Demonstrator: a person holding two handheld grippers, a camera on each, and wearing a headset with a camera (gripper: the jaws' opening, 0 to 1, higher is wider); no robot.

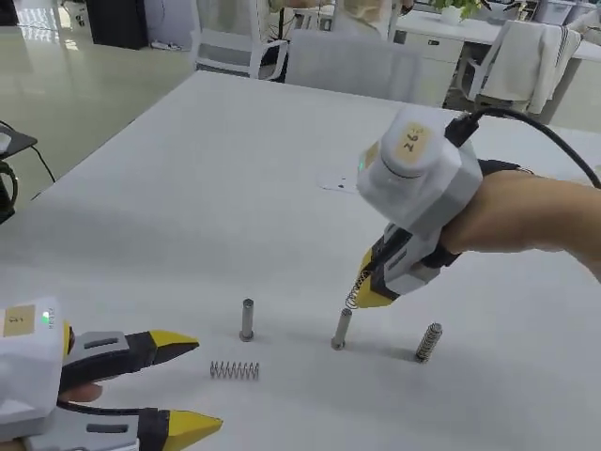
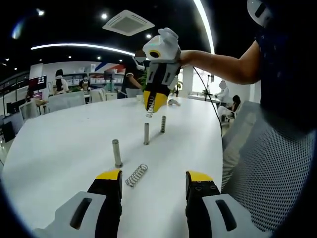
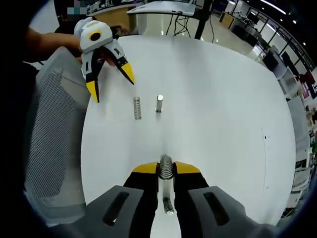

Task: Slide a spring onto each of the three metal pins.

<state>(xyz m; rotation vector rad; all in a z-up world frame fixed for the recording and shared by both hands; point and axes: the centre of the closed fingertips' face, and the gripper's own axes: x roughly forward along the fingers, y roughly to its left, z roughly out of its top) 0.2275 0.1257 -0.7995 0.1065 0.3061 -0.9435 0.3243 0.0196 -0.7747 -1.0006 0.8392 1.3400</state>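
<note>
white table (image 1: 235, 188), grey chairs (image 1: 347, 61), glossy floor (image 1: 75, 85)

Open-plan office, seen from a large shared table.
A broad white table (image 1: 169, 188) stands on a glossy pale floor (image 1: 66, 94), with a grey mesh office chair (image 2: 267, 153) just beside it. Overhead are a ceiling air-conditioning cassette (image 2: 130, 22) and curved strip lights (image 2: 74, 47). Farther back, people (image 2: 59, 82) sit among more desks (image 3: 158, 7).
</note>
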